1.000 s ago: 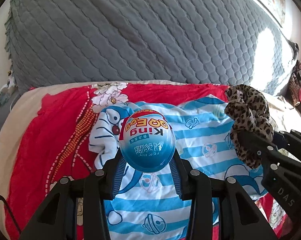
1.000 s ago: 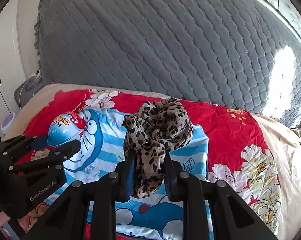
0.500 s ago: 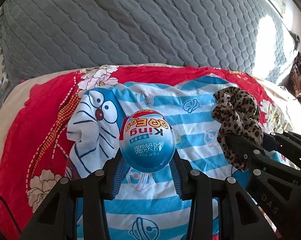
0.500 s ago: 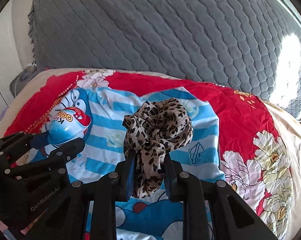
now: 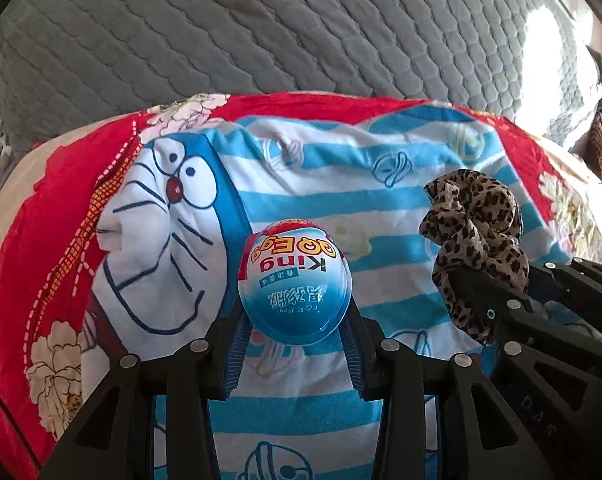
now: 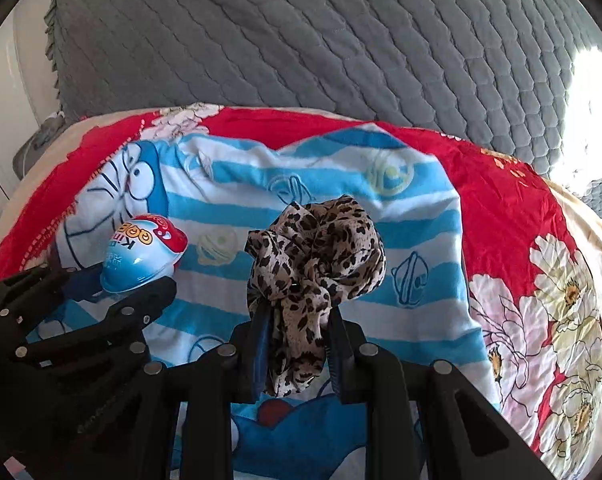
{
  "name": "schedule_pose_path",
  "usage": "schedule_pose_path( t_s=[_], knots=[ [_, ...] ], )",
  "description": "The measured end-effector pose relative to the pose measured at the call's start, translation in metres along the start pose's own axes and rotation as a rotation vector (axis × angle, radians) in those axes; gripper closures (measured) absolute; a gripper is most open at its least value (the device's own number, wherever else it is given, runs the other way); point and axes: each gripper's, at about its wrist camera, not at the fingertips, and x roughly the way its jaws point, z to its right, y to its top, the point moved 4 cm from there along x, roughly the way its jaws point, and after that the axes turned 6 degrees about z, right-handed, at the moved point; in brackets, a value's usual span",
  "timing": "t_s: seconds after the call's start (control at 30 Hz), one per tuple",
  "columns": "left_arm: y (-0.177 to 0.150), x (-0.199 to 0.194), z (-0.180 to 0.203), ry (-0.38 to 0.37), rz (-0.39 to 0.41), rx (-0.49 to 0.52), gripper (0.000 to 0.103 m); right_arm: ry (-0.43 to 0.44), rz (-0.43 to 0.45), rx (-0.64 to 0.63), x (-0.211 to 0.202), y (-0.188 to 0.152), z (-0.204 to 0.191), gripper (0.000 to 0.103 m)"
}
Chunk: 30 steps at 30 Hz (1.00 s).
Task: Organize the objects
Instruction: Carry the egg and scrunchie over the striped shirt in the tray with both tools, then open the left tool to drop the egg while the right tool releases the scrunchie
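Change: both hands have come lower, closer over the striped towel (image 5: pixel 381 208) — placing seems next.
Left gripper (image 5: pixel 295 344): fingers hold toy egg (image 5: pixel 293 280) above towel.
Right gripper (image 6: pixel 297 344): fingers pinch leopard scrunchie (image 6: pixel 317 252) above towel.

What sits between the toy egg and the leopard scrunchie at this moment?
Nothing stands between the toy egg and the leopard scrunchie: only the striped cartoon towel shows in the gap, in both wrist views.

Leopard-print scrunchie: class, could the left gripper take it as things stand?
Probably not. The left gripper already has its fingers closed on the toy egg, and the leopard-print scrunchie is clamped in the right gripper.
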Motion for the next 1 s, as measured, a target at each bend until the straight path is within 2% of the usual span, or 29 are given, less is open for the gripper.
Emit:
schedule_pose_path(
  t_s=[0.33, 0.83, 1.0],
  knots=[
    [-0.002, 0.006, 0.000, 0.005, -0.015, -0.013, 0.059, -0.011, -0.043, 0.018, 0.018, -0.015, 0.008, 0.078],
    [-0.005, -0.001, -0.009, -0.014, -0.029, -0.042, 0.059, -0.034, -0.033, 0.013, 0.016, -0.015, 0.010, 0.075],
    [-0.002, -0.010, -0.010, -0.008, -0.022, -0.038, 0.045, -0.041, -0.028, 0.022, 0.011, -0.013, 0.015, 0.064]
  ],
)
